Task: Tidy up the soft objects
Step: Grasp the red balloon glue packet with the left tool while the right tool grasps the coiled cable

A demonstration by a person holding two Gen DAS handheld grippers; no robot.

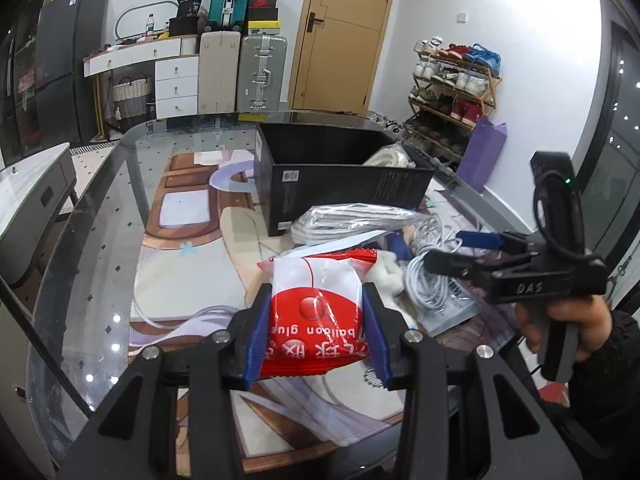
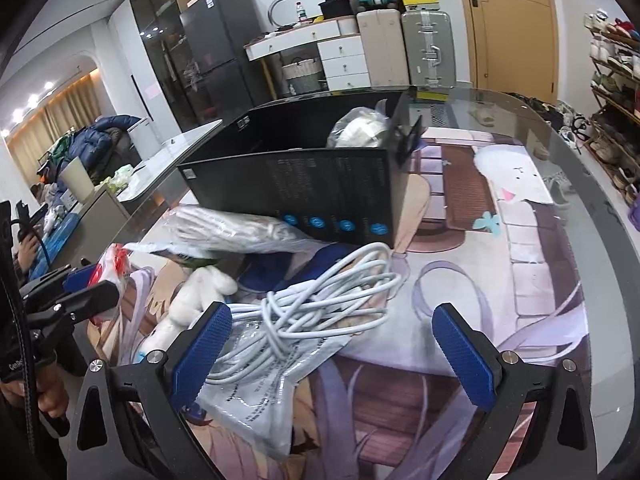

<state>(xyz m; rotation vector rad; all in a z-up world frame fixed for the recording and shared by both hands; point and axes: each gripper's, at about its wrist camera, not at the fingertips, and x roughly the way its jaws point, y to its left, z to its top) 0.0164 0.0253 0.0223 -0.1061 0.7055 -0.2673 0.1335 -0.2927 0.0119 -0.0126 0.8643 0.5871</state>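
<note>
I had the left gripper clenched on the red balloon-glue pack, lifted, w/ the black box at 12 o'clock, right gripper released over the white cable; next, I judged: carry fwd, drop in.

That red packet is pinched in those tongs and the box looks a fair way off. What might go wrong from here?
The left tongs squeeze the red balloon glue packet only by its sides, so the slick wrapper might slip out before reaching the black box. The open right tongs hover over the tangled white cable; a loop might snag and drag the plastic bag beneath.
</note>
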